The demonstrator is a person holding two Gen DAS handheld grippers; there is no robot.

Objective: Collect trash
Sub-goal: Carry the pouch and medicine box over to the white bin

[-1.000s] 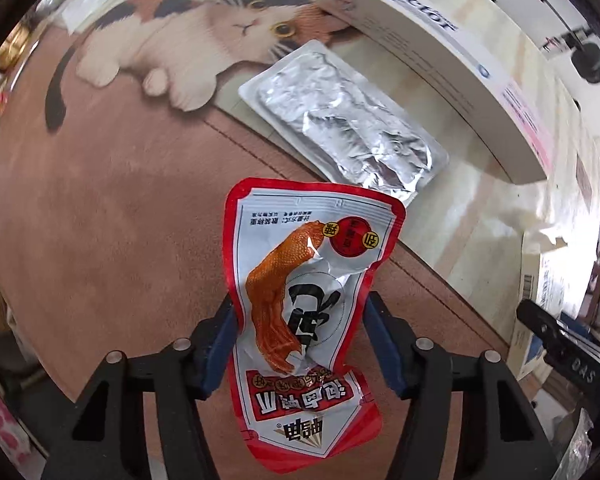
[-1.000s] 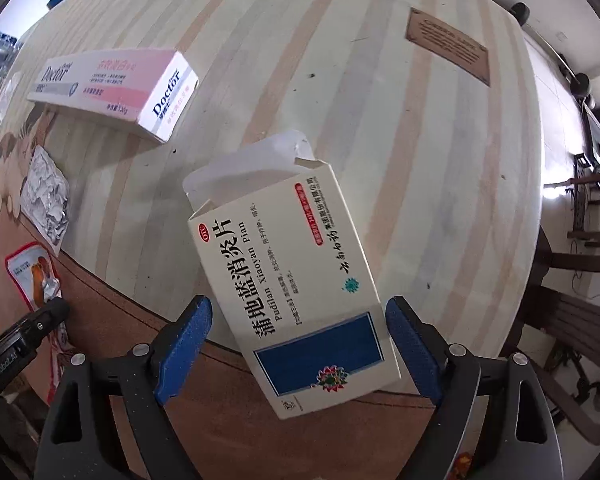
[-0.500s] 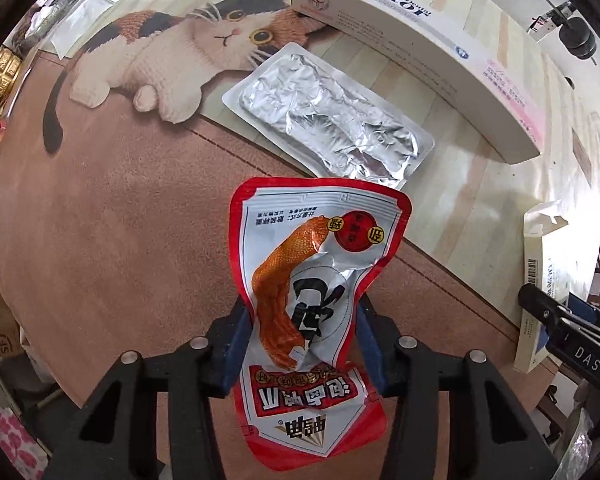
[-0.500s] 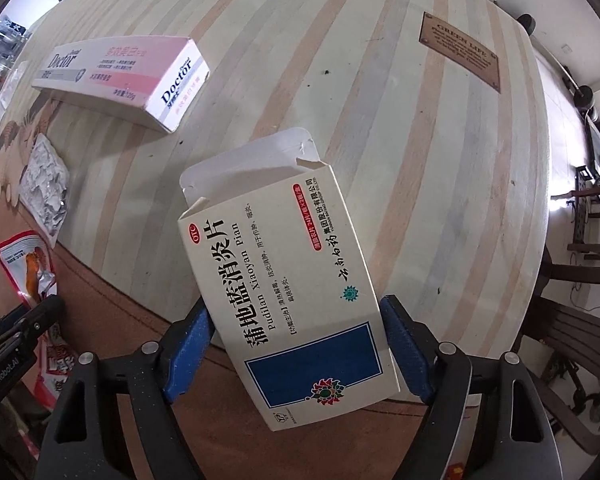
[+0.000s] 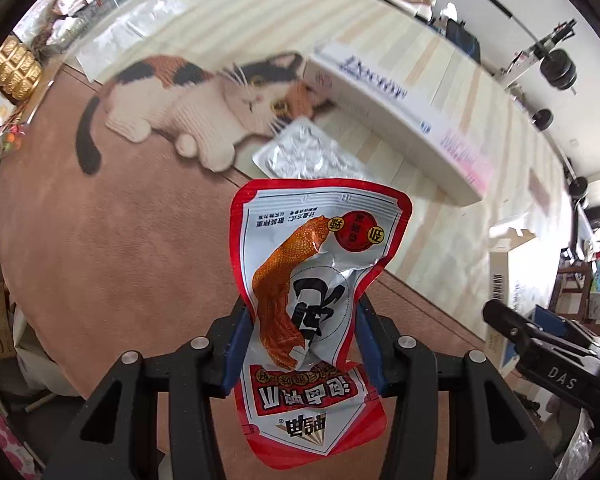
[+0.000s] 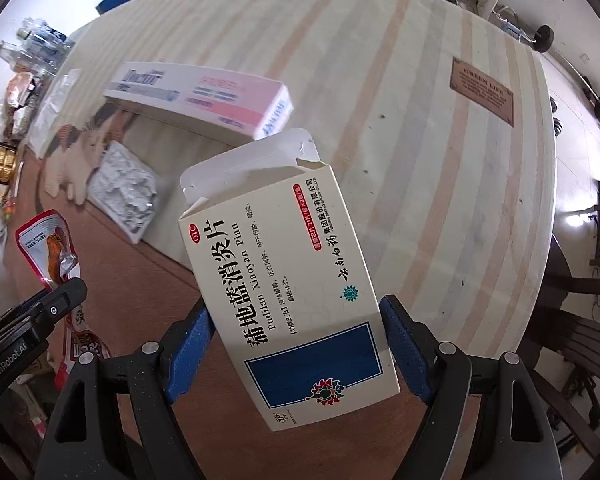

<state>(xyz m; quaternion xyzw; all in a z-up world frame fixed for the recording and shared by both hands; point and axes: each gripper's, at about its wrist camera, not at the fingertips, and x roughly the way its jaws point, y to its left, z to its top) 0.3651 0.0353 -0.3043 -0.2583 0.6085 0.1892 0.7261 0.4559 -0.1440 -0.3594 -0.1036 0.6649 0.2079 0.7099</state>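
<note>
Long white-and-pink box [image 5: 404, 120]: upper right of the left wrist view, motion-blurred; its blue lettering cannot be read there.
Same box, right wrist view: upper left, print smeared and only partly legible.
Foil blister pack [image 5: 308, 156]: centre of the left wrist view, lower edge hidden behind the red snack wrapper [image 5: 312, 292].
Snack wrapper, right wrist view: lower left, its lower part covered by the left gripper [image 5: 304, 348].
Medicine box [image 5: 500, 280]: right edge of the left wrist view, seen edge-on, lower end hidden by the right gripper [image 6: 300, 348].
Shelf clutter [image 5: 596, 280]: far right, too small to identify.
Brown plaque [image 6: 482, 90]: upper right of the right wrist view, text too small to read.
</note>
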